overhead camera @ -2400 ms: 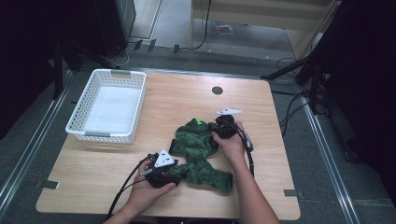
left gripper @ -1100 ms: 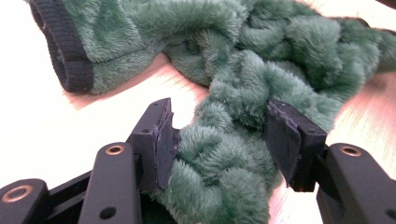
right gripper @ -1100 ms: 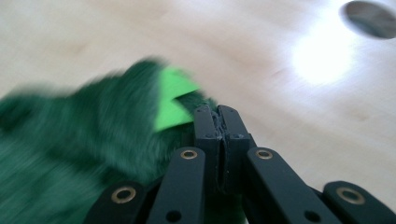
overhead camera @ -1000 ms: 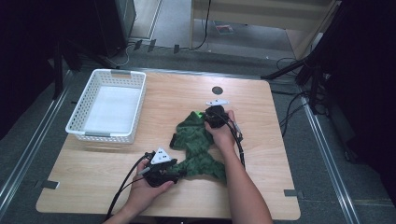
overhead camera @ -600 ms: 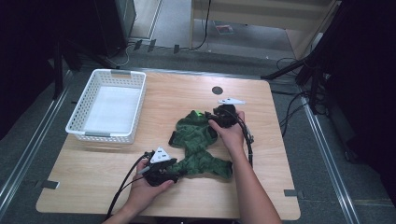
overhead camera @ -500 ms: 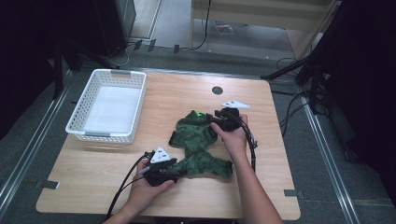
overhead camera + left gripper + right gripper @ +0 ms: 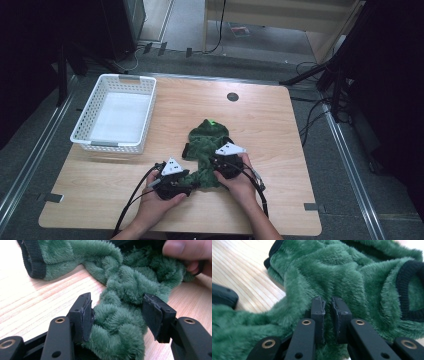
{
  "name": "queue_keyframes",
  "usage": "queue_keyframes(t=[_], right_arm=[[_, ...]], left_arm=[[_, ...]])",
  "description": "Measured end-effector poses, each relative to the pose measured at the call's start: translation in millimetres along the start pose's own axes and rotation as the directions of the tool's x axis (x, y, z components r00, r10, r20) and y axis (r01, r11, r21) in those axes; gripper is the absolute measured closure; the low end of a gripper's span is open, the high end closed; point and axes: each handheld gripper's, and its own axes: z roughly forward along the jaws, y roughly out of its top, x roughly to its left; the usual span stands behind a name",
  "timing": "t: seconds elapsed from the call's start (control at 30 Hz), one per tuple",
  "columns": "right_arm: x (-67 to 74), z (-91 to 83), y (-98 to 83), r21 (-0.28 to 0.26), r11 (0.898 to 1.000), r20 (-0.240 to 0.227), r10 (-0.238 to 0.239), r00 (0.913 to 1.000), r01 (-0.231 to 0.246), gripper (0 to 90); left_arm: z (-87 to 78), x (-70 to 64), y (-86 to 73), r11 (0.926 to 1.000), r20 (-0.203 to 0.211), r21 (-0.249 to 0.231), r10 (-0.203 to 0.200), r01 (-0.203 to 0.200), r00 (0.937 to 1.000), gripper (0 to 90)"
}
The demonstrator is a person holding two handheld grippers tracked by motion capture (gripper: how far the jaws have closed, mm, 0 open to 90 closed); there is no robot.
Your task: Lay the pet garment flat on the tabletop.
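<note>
Here, green fleece garment [image 7: 352,272] between right tool [image 7: 327,305] pads.

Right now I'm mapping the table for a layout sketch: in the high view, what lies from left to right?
White basket → left tool → green fleece garment → right tool, jaws just closing, pinching the garment.

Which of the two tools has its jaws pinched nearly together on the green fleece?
The right tool: its jaws nearly meet on the green fleece garment. The left tool grips a thick bunch.
</note>
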Motion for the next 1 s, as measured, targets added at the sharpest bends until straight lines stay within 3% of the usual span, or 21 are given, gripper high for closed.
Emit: queue_keyframes(t=[0.07, 0.17, 0.23, 0.27, 0.33, 0.37, 0.47, 0.53, 0.6, 0.63, 0.7, 0.77, 0.83, 0.93, 1.0], right_arm=[[5.0, 0.4, -1.5, -0.009, 0.999, 0.04, -0.046, 0.9981, 0.047, 81.7], [5.9, 0.5, 1.7, 0.007, 0.999, 0.038, -0.043, 0.9983, 0.043, 76.9], [-1.2, -5.0, 4.5, 0.005, 1.0, -0.003, 0.027, 0.9996, -0.027, 60.7], [-6.8, -10.1, 5.1, -0.016, 0.997, -0.038, 0.069, 0.9969, -0.07, 59.8], [-19.3, -22.5, 6.1, -0.094, 0.982, -0.092, 0.156, 0.9835, -0.164, 61.9], [-24.8, -27.4, 7.9, -0.122, 0.974, -0.08, 0.185, 0.9795, -0.194, 64.7], [-38.4, -36.3, 18.9, -0.165, 0.966, -0.002, 0.204, 0.9789, -0.202, 67.0], [-43.5, -33.8, 24.6, -0.18, 0.962, 0.03, 0.215, 0.9761, -0.207, 63.7], [-45.4, -24.3, 27.1, -0.149, 0.974, 0.083, 0.184, 0.9794, -0.17, 59.7], [-46.3, -21.4, 27.4, -0.137, 0.977, 0.129, 0.182, 0.9748, -0.165, 60.1], [-52.9, -23.1, 26.3, -0.162, 0.962, 0.136, 0.242, 0.9608, -0.219, 62.4], [-62.6, -26.2, 23.6, -0.179, 0.948, 0.152, 0.289, 0.9452, -0.261, 64.8], [-70.5, -26.7, 20.4, -0.168, 0.943, 0.129, 0.31, 0.942, -0.287, 64.4], [-75.8, -18.6, 15.3, -0.08, 0.951, 0.061, 0.303, 0.951, -0.298, 59.2], [-73.0, -11.2, 12.0, -0.029, 0.957, 0.042, 0.291, 0.9557, -0.29, 58.3]], left_arm=[[0.0, -0.1, 0.0, 1.0, -0.002, 0.0, 0.002, -0.002, 1.0, 42.7], [0.0, -0.2, 0.1, 1.0, -0.002, 0.0, 0.001, -0.001, 1.0, 42.7], [0.0, -0.2, -0.1, 1.0, -0.003, -0.001, 0.002, -0.002, 1.0, 42.6], [-0.1, -0.2, -0.1, 1.0, -0.003, -0.002, 0.001, -0.001, 1.0, 42.5], [0.0, -0.2, -0.1, 1.0, -0.003, -0.002, 0.001, -0.001, 1.0, 42.5], [0.0, -0.2, 0.0, 1.0, -0.003, 0.0, 0.003, -0.003, 1.0, 42.5], [0.4, -0.7, 0.3, 1.0, -0.005, 0.001, 0.005, -0.005, 1.0, 42.4], [-0.1, -0.8, 0.1, 1.0, 0.001, -0.001, 0.003, -0.003, 1.0, 41.8], [-7.8, -0.3, -0.4, 0.998, -0.003, -0.063, 0.008, -0.008, 1.0, 41.0], [-14.5, 2.5, 0.3, 0.9936, 0.012, -0.112, -0.009, 0.011, 0.9999, 42.7], [-24.6, 13.1, 5.7, 0.9812, -0.006, -0.18, -0.071, 0.069, 0.9974, 44.8], [-28.9, 28.3, 14.7, 0.9709, -0.066, -0.204, -0.142, 0.126, 0.9877, 46.3], [-27.2, 43.9, 23.3, 0.9634, -0.119, -0.208, -0.197, 0.17, 0.9731, 47.2], [-15.0, 61.0, 34.8, 0.9456, -0.144, -0.196, -0.289, 0.259, 0.9463, 47.6], [-4.0, 62.8, 42.9, 0.9442, -0.161, -0.185, -0.303, 0.273, 0.9393, 47.1]])
